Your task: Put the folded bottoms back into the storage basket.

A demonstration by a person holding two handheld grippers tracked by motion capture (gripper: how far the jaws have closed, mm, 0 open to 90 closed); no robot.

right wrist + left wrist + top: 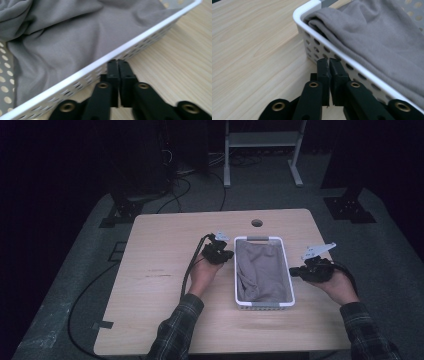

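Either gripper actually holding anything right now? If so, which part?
Nothing held. The left gripper and the right gripper both have their jaws together with nothing between them, each just outside a long wall of the white basket holding the grey cloth.

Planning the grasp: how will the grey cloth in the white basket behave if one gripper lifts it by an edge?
Likely floppy: the grey cloth lies in soft folds and slumps against the white basket wall, so it should drape and trail. Probably light, a thin knit. It may drag the perforated basket along, which looks light too; a second gripper could steady the rim.
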